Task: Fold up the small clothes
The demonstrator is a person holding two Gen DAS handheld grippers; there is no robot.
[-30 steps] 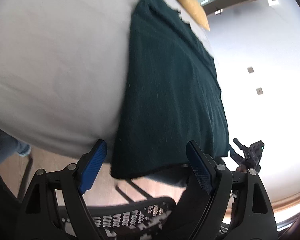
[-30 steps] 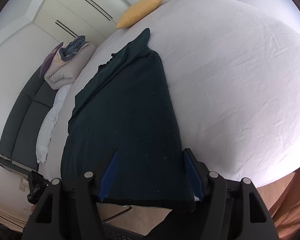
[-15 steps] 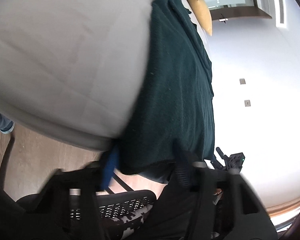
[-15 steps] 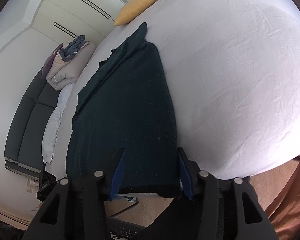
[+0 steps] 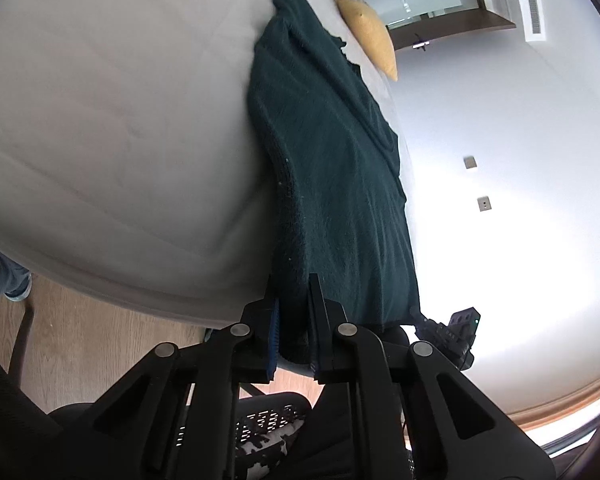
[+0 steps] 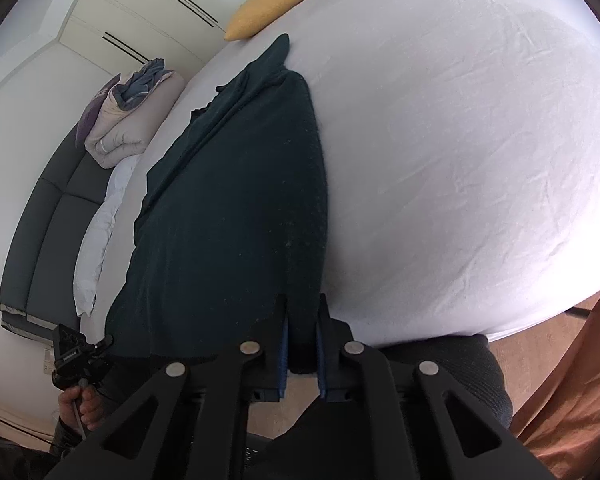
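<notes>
Dark green knitted garment (image 5: 332, 184) lies stretched lengthwise on a white bed sheet (image 5: 112, 120), running away from both claws toward the far end of the bed, its near hem hanging at the mattress edge. The left gripper (image 5: 294, 320) has just been closing and now pinches the near hem's left corner between its blue-lined fingers (image 5: 274, 330), a thick fold of the knit caught between them. The right gripper (image 6: 302, 338) has likewise just been closing and is clamped on the hem's right corner, cloth bunched between its blue pads (image 6: 284, 346).

Ahead of the right claw the garment narrows to a point just short of a mustard-yellow cushion (image 6: 272, 6) at the far end of the sheet (image 6: 440, 140); in the left wrist view the same cushion (image 5: 368, 32) sits beyond the garment and to its right. Left of the right claw, past the garment (image 6: 228, 208), a person's hand (image 6: 82, 402) grips the handle of the other tool low by the bed's edge. Farther left and beyond stand a dark grey sofa (image 6: 44, 232) with a white duvet (image 6: 100, 240) beside it and a folded pile of beige and blue bedding (image 6: 128, 120), and behind them white wardrobe doors (image 6: 140, 12). Below the left claw lie a pale wooden floor (image 5: 80, 340) and a black mesh chair seat (image 5: 268, 428).
</notes>
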